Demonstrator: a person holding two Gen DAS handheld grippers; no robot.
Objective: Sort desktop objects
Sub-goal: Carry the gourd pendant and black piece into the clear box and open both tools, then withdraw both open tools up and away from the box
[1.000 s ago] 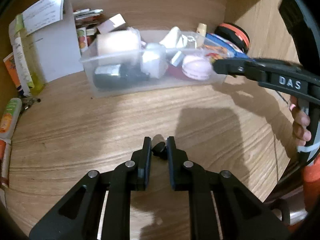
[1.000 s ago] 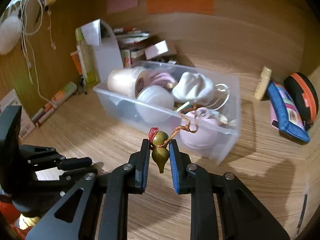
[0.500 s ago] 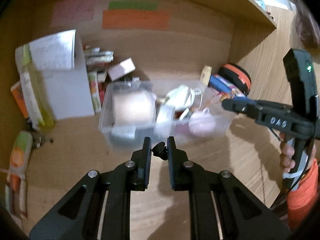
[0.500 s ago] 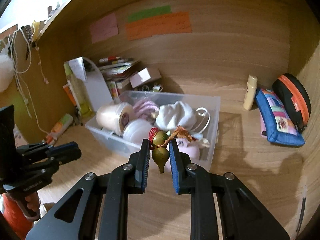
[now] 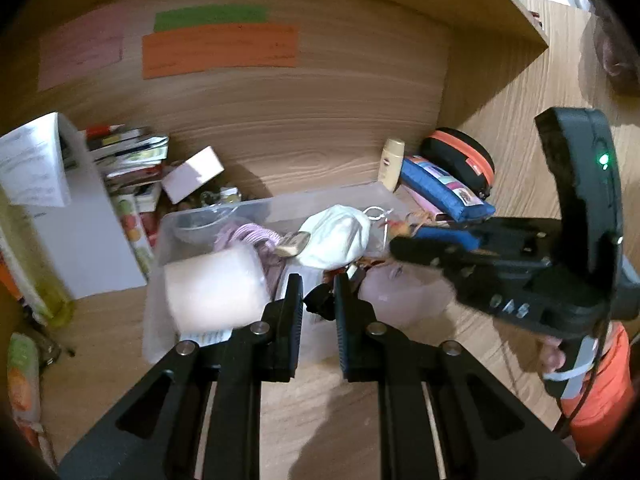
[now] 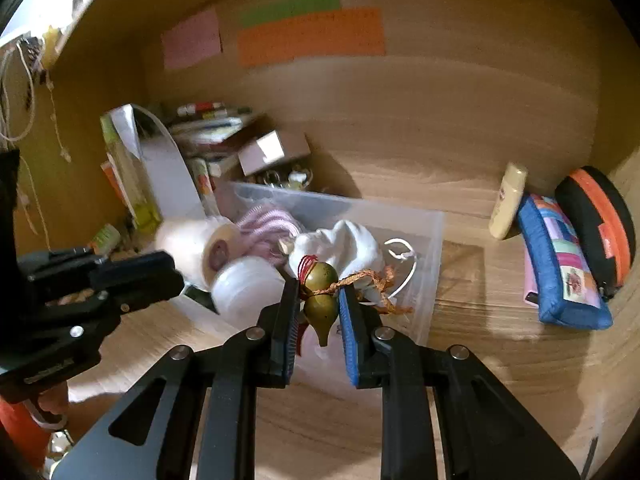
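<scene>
Left gripper [image 5: 317, 304]: jaws narrow, clamped on a small black object [image 5: 320, 303]; object too small and dark to identify.
Right gripper [image 6: 319, 307]: jaws narrow, holding a brass gourd charm [image 6: 319, 300] by its lower bulb, tip pointing down.
Charm details: red tassel [image 6: 306, 265] at the top, braided orange cord [image 6: 370, 280] trailing right over the bin rim.
Clear plastic bin [image 6: 434, 248]: on the wooden desk [image 6: 480, 360], just beyond both grippers; held charm in front of its near wall.
Bin contents: pale tape roll [image 5: 214, 290] at near left, pink knit item [image 6: 268, 220] behind it, white crumpled cloth [image 5: 338, 236] centre, round white container [image 6: 246, 286], white wire loop [image 6: 400, 254] at right.
Right of bin: cream bottle [image 6: 508, 206] upright against the back panel, blue patterned pouch [image 6: 560, 264] beside it, black case with orange band [image 6: 596, 220] furthest right.
Left of bin: white file holder [image 5: 84, 240], stacked booklets and a small white box [image 5: 194, 174] behind.
Back panel: pink note [image 5: 80, 56], green note [image 5: 210, 18], orange note [image 5: 220, 50] stuck side by side.
Person: fingers [image 5: 554, 356] on the right gripper's handle, orange sleeve [image 5: 600, 396] below.
Image quality: motion blur on bin contents.
</scene>
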